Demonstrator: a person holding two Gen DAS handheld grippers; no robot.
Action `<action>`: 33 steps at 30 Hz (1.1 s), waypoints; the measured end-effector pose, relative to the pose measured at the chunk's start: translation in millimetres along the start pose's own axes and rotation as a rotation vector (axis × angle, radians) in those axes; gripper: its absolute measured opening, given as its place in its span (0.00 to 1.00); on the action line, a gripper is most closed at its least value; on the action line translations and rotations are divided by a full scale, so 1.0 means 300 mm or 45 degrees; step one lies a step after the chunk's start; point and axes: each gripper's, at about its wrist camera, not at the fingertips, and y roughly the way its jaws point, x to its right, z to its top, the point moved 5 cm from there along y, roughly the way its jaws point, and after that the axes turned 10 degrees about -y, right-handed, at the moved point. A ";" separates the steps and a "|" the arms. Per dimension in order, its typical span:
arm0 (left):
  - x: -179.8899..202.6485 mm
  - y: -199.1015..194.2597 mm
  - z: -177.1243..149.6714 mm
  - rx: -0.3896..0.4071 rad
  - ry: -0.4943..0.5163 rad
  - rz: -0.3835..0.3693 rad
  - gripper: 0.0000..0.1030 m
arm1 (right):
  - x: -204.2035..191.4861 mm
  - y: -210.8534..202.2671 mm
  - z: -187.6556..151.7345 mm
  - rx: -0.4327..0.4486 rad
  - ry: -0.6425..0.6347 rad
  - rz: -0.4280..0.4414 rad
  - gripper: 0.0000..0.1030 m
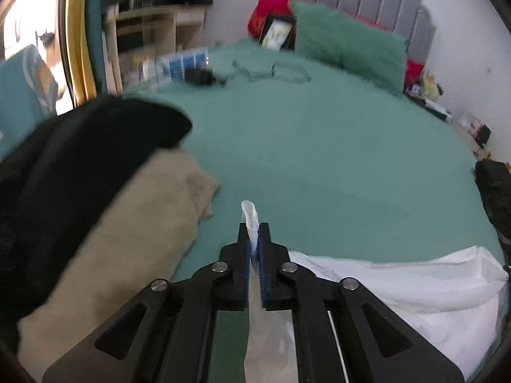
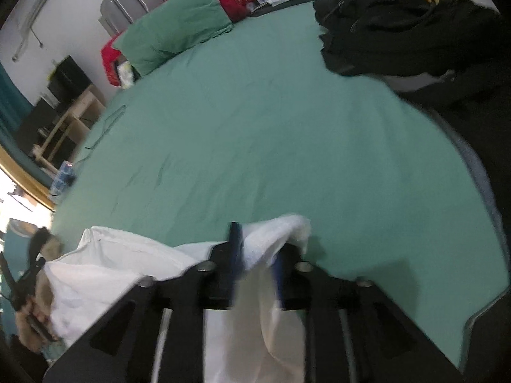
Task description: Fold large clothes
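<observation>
A white garment (image 1: pixel 399 290) hangs stretched between my two grippers over the near edge of a green bed (image 1: pixel 319 146). My left gripper (image 1: pixel 254 233) is shut on a bunched corner of it, which pokes out past the fingertips. In the right wrist view the white garment (image 2: pixel 127 268) drapes over and between the fingers. My right gripper (image 2: pixel 255 249) holds a fold of it with the jaws somewhat apart. The left gripper and the hand on it show at the left edge (image 2: pixel 28 287).
A stack of folded clothes, black (image 1: pixel 80 166) over beige (image 1: pixel 127 249), lies at the bed's left. A green pillow (image 1: pixel 345 41), cables and a black charger (image 1: pixel 201 76) lie farther back. A pile of dark clothes (image 2: pixel 399 25) sits at the bed's far right.
</observation>
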 end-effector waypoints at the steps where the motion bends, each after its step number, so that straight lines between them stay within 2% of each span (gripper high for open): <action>1: -0.013 0.007 0.003 -0.004 -0.022 0.006 0.23 | 0.003 -0.016 0.007 0.026 -0.003 -0.023 0.57; 2: -0.031 -0.002 0.010 0.016 -0.048 0.017 0.31 | 0.008 -0.046 0.012 0.072 -0.002 -0.051 0.60; 3: -0.041 -0.012 0.015 0.034 -0.061 0.016 0.44 | 0.012 -0.077 0.014 0.120 0.004 -0.075 0.62; 5: -0.052 -0.047 0.014 0.059 -0.071 -0.003 0.46 | 0.018 -0.132 0.021 0.188 0.009 -0.111 0.64; 7: -0.026 -0.074 -0.012 0.031 -0.018 -0.043 0.46 | 0.014 -0.175 0.013 0.237 0.021 -0.124 0.66; 9: 0.028 -0.093 -0.048 -0.011 0.063 -0.104 0.46 | -0.020 -0.194 -0.004 0.250 0.009 -0.062 0.67; 11: 0.103 -0.105 -0.106 -0.083 0.174 -0.161 0.46 | -0.087 -0.171 -0.012 0.207 -0.048 0.016 0.68; 14: 0.208 -0.099 -0.218 -0.221 0.321 -0.235 0.46 | -0.235 -0.118 -0.062 0.085 -0.234 0.125 0.68; 16: 0.272 -0.070 -0.305 -0.338 0.409 -0.268 0.46 | -0.327 -0.068 -0.104 -0.037 -0.347 0.243 0.68; 18: 0.307 -0.043 -0.348 -0.385 0.454 -0.249 0.46 | -0.396 -0.007 -0.159 -0.180 -0.419 0.316 0.68; 20: 0.326 -0.020 -0.359 -0.387 0.453 -0.226 0.46 | -0.424 0.049 -0.183 -0.255 -0.465 0.295 0.68; 23: 0.345 0.010 -0.333 -0.398 0.401 -0.233 0.46 | -0.450 0.109 -0.167 -0.300 -0.502 0.298 0.68; 26: 0.372 0.065 -0.309 -0.436 0.422 -0.203 0.46 | -0.448 0.153 -0.134 -0.332 -0.505 0.284 0.68; 30: 0.413 0.121 -0.262 -0.430 0.436 -0.183 0.46 | -0.463 0.197 -0.057 -0.295 -0.575 0.190 0.68; 33: 0.432 0.141 -0.221 -0.394 0.420 -0.162 0.46 | -0.443 0.223 0.033 -0.230 -0.546 0.107 0.68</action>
